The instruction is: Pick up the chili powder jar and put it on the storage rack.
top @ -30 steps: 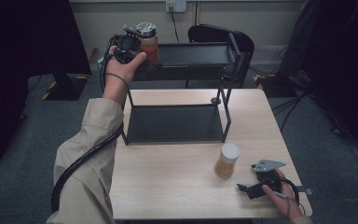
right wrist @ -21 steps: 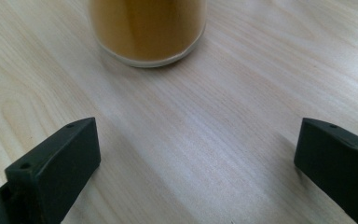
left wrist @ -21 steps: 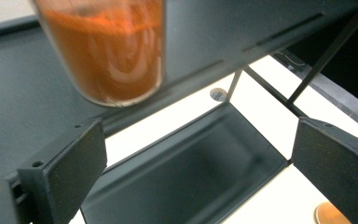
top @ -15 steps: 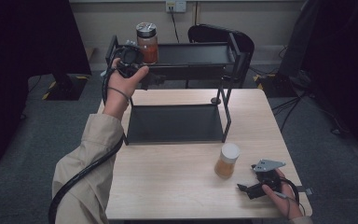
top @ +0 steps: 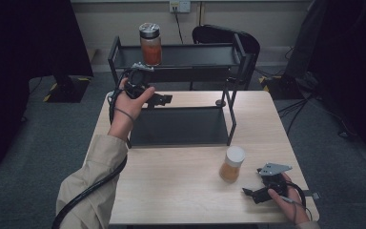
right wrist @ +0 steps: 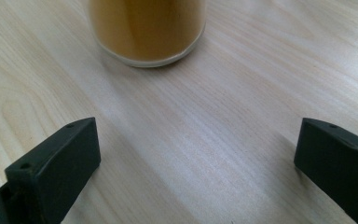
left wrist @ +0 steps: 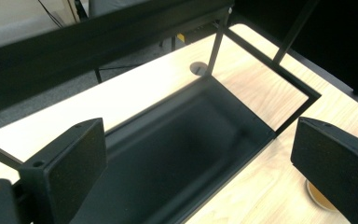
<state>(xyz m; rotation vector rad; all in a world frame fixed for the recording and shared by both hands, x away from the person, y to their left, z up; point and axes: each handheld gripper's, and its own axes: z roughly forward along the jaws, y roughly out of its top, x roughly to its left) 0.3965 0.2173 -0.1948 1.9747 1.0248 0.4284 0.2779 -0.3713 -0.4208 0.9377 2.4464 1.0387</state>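
A: Where is the red-filled jar (top: pixel 150 44)?

B: Upright on the top shelf of the black rack (top: pixel 232 117), at its left end, with nothing touching it.

A: And the left tool (top: pixel 158 99)?

B: Just below and in front of that top shelf, over the rack's bottom tray. Its jaws stand wide apart and empty.

A: The right tool (top: pixel 249 193)?

B: Well in front of the rack, low on the bench (top: pixel 171 186), jaws spread with nothing between them. The orange-filled jar (top: pixel 232 164) stands upright just beyond it, between it and the rack, not touched.
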